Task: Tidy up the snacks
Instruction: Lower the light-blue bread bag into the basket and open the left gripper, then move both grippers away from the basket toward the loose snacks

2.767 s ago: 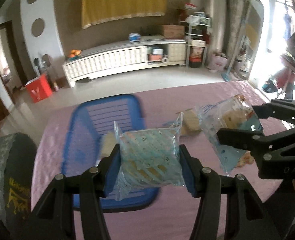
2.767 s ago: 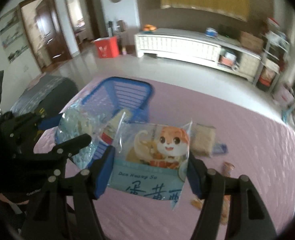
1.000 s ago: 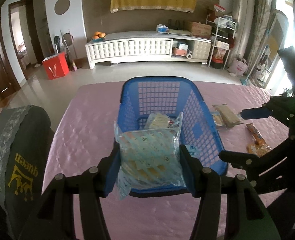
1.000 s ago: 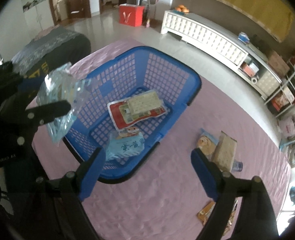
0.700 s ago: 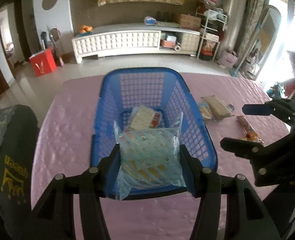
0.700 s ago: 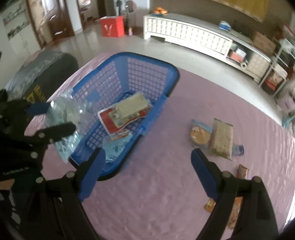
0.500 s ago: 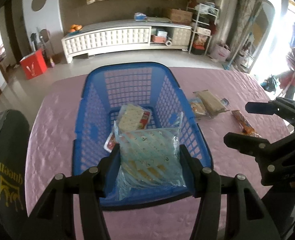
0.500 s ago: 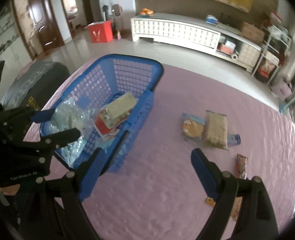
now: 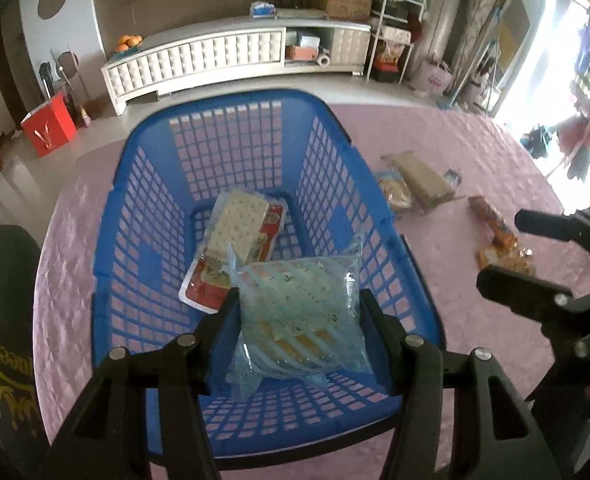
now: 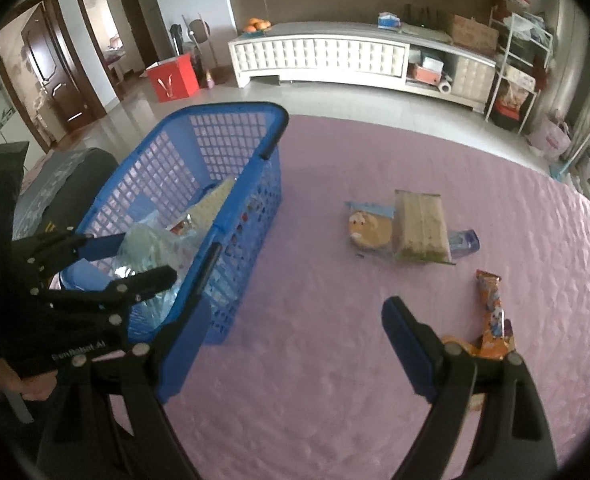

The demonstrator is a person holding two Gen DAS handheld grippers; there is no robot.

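**Packet over the basket, loose snacks off to the right**

My left tongs [image 9: 299, 312] clamp a pale blue packet [image 9: 301, 316] between the pads, about half spread. It hangs over the near end of the blue basket [image 9: 107, 240], inside the rim, in the lower middle of the left view. Under and beyond it a red cracker pack [image 9: 239, 248] lies on the basket floor, its long axis running up the frame toward the far wall. I judge the drop needs only a release — the packet is already above open floor.

My right tongs [image 10: 295, 340] stand wide and hold nothing. In the right view the basket sits at left; the loose snacks lie on the pink cloth [image 10: 315, 380] at right of centre. An orange bar [image 10: 491, 304] is nearest, just above the right pad, long axis nearly up the frame. A round-faced pouch [image 10: 365, 228] and a tan pack [image 10: 421, 226] lie farther up, touching. The right hand is nearer all three — the bar looks like its next pick.
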